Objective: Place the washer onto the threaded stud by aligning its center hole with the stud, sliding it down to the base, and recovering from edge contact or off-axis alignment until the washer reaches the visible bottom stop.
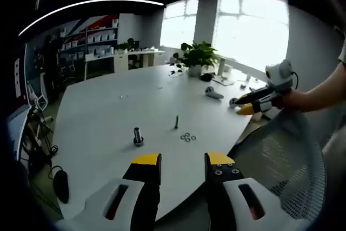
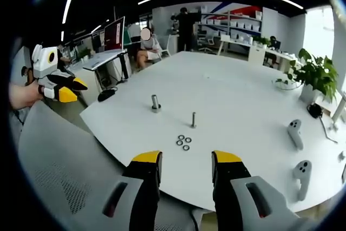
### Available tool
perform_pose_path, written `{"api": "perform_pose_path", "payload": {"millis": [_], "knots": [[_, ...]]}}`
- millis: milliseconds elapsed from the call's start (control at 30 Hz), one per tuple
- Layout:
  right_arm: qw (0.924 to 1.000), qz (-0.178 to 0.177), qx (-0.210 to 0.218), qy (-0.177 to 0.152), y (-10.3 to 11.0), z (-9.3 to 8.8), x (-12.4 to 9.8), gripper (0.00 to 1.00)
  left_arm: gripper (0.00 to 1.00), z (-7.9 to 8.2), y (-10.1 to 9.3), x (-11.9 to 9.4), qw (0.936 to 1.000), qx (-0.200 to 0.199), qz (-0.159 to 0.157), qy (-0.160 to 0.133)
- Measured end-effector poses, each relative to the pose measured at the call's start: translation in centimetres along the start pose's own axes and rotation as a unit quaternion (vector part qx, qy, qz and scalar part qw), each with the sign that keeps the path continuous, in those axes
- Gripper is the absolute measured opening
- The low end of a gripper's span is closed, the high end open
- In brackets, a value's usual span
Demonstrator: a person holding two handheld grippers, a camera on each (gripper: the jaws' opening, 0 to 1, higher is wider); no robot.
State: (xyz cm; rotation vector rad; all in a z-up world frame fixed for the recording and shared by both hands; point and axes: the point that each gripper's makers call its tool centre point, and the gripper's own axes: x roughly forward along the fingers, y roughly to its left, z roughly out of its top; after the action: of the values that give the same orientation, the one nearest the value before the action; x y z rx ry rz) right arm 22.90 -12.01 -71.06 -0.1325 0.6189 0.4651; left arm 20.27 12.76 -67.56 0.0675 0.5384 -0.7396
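Observation:
A thin threaded stud (image 1: 176, 121) (image 2: 193, 119) stands upright on the white table (image 1: 113, 112) (image 2: 232, 96). Three small washers (image 1: 187, 137) (image 2: 183, 143) lie flat in a cluster just beside it. A thicker bolt with a base (image 1: 138, 136) (image 2: 155, 103) stands apart from them. My left gripper (image 1: 183, 162) is open and empty, held off the table's near edge. My right gripper (image 2: 186, 160) is open and empty too, hovering before the washers. Each gripper appears in the other's view, the right one (image 1: 246, 105) and the left one (image 2: 73, 89), held by a hand.
A mesh chair back (image 1: 281, 155) (image 2: 59, 171) sits between the grippers and the table. Two white controllers (image 2: 294, 133) (image 2: 301, 172) lie at the table's side, and a potted plant (image 1: 198, 57) (image 2: 315, 74) stands beyond. Desks, shelves and people are in the background.

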Motion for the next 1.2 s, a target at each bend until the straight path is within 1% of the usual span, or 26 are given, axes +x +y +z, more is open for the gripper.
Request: {"api": "perform_pose_path", "payload": {"millis": [133, 200, 300, 433, 533, 667, 700, 767, 833, 900, 1000, 1100, 1200], "knots": [[1.0000, -0.004, -0.003, -0.007, 0.0, 0.3, -0.1, 0.39, 0.33, -0.1, 0.2, -0.2, 0.9999, -0.015, -0.004, -0.006], [0.9999, -0.009, -0.004, -0.013, -0.1, 0.6, -0.3, 0.39, 0.33, 0.0, 0.2, -0.2, 0.9999, -0.015, 0.000, -0.006], [1.0000, -0.006, -0.004, -0.006, 0.0, 0.3, -0.2, 0.39, 0.33, 0.0, 0.3, -0.1, 0.9999, -0.013, 0.000, -0.007], [1.0000, -0.003, -0.007, -0.005, 0.1, 0.4, -0.1, 0.39, 0.32, 0.0, 0.2, -0.1, 0.9999, -0.011, -0.002, -0.006], [0.9999, -0.003, -0.015, 0.007, 0.1, 0.2, 0.1, 0.39, 0.32, -0.1, 0.1, -0.1, 1.0000, -0.006, -0.003, -0.004], [0.9999, 0.002, -0.011, 0.013, 0.1, 0.2, 0.2, 0.39, 0.32, -0.3, 0.0, -0.1, 1.0000, 0.000, -0.002, -0.001], [0.9997, 0.006, -0.012, 0.019, 0.3, 0.1, 0.2, 0.39, 0.32, -0.2, 0.1, -0.1, 1.0000, 0.001, 0.000, -0.002], [0.9994, 0.015, -0.019, 0.026, 0.6, 0.0, 0.3, 0.39, 0.32, 0.2, 0.1, -0.4, 0.9999, 0.001, 0.000, -0.016], [0.9989, 0.022, -0.028, 0.029, 0.7, 0.1, 0.5, 0.38, 0.32, 0.1, 0.2, -0.4, 0.9999, -0.004, 0.000, -0.014], [0.9981, 0.024, -0.042, 0.039, 0.5, 0.1, 0.6, 0.37, 0.32, -0.1, 0.2, -0.2, 1.0000, -0.001, 0.000, -0.007], [0.9980, 0.028, -0.039, 0.042, -0.2, 0.5, 1.3, 0.37, 0.31, 0.1, 0.2, -0.3, 0.9999, -0.002, 0.000, -0.012], [0.9975, 0.034, -0.032, 0.053, -0.6, 0.4, 2.1, 0.37, 0.32, -0.1, 0.3, -0.3, 1.0000, -0.003, 0.002, -0.008], [0.9963, 0.038, -0.047, 0.060, -0.7, 0.6, 2.9, 0.37, 0.32, -0.1, 0.5, -0.3, 0.9999, -0.001, 0.007, -0.008]]}}
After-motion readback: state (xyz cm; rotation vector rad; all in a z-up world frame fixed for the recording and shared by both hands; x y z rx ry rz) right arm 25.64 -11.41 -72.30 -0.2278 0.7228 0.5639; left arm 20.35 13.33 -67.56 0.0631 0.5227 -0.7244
